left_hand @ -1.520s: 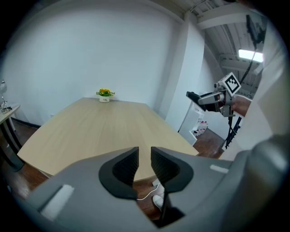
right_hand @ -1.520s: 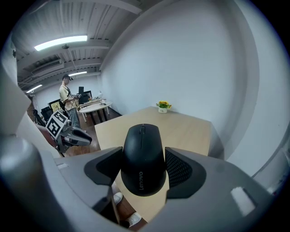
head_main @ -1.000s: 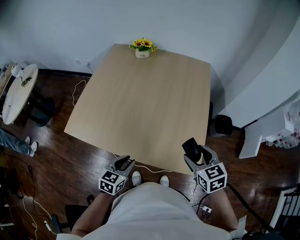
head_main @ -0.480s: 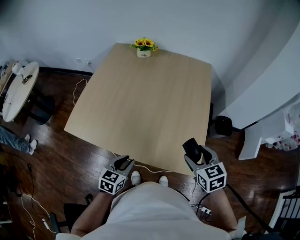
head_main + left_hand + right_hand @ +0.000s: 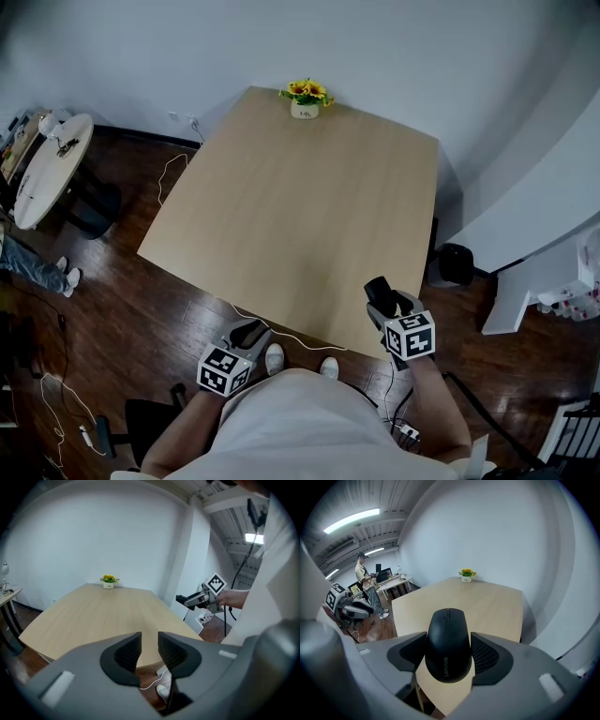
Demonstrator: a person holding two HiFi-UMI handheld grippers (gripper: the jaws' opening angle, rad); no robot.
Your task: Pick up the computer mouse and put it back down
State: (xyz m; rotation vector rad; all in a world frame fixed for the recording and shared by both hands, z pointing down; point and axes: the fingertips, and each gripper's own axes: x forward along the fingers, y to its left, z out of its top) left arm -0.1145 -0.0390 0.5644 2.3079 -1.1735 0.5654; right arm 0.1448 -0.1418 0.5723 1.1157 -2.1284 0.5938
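A black computer mouse point(image 5: 447, 641) sits clamped between the two pads of my right gripper point(image 5: 449, 648), its nose pointing away over the table. In the head view the mouse point(image 5: 378, 292) and right gripper point(image 5: 382, 302) hover just over the near right corner of the light wooden table point(image 5: 291, 187). My left gripper point(image 5: 248, 330) hangs off the table's near edge, above the floor. Its jaws point(image 5: 149, 644) stand a narrow gap apart with nothing between them. The right gripper point(image 5: 194, 600) also shows in the left gripper view, at the right.
A small pot of yellow flowers point(image 5: 304, 97) stands at the table's far edge. A white cable point(image 5: 281, 333) trails on the dark wood floor under the near edge. A black bin point(image 5: 455, 264) stands right of the table, a round white table point(image 5: 47, 169) at far left. A person point(image 5: 363, 581) stands at desks beyond.
My right gripper has sunk lower with the mouse in it, closer to the table's near right corner. The left gripper has stayed where it was.
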